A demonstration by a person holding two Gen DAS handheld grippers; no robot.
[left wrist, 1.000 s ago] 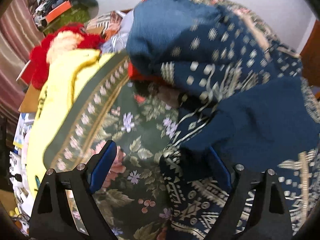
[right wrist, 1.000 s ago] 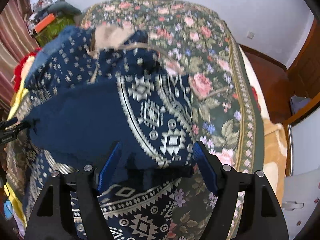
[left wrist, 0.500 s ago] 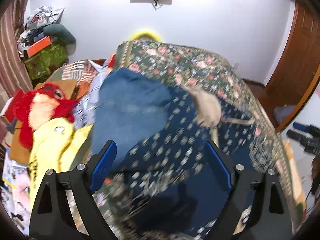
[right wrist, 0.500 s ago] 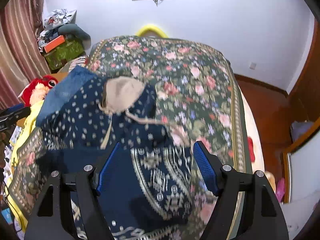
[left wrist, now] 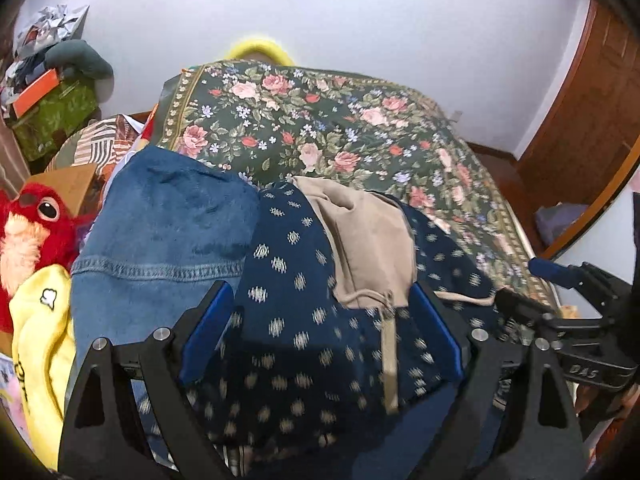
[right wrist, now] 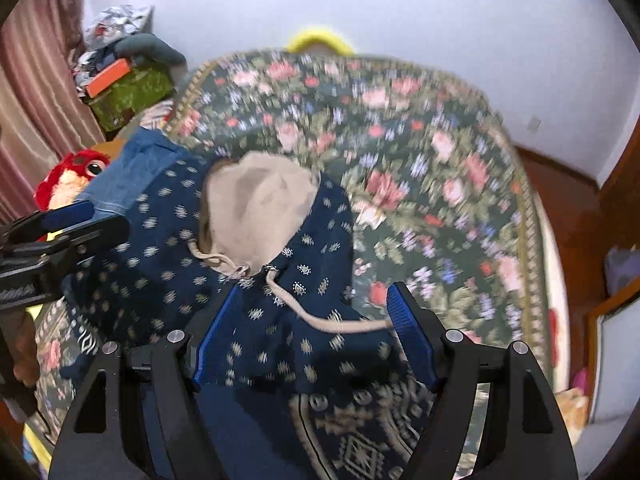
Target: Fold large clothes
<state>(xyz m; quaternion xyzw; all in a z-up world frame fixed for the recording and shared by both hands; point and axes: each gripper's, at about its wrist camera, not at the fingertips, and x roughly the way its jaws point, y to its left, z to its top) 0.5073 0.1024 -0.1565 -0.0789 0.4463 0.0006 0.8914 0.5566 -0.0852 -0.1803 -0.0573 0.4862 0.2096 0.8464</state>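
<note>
Both your grippers stand with jaws wide and nothing pinched: the left gripper [left wrist: 320, 332] and the right gripper [right wrist: 310, 336] each hover over the navy patterned hoodie [left wrist: 288, 300], which lies bunched at the near side of the floral bedspread [left wrist: 360, 128], its beige-lined hood [right wrist: 256, 200] turned open and a drawstring [right wrist: 320, 320] trailing toward your right pads. Before you fold, I'd spread the body flat and tuck the hood and cord inward (loose cords snag jaws). Take the fabric at an edge or seam, not the middle. Of containers, only a green box [left wrist: 52, 116] shows by the wall, an orange box [left wrist: 36, 92] on top; its contents are hidden.
</note>
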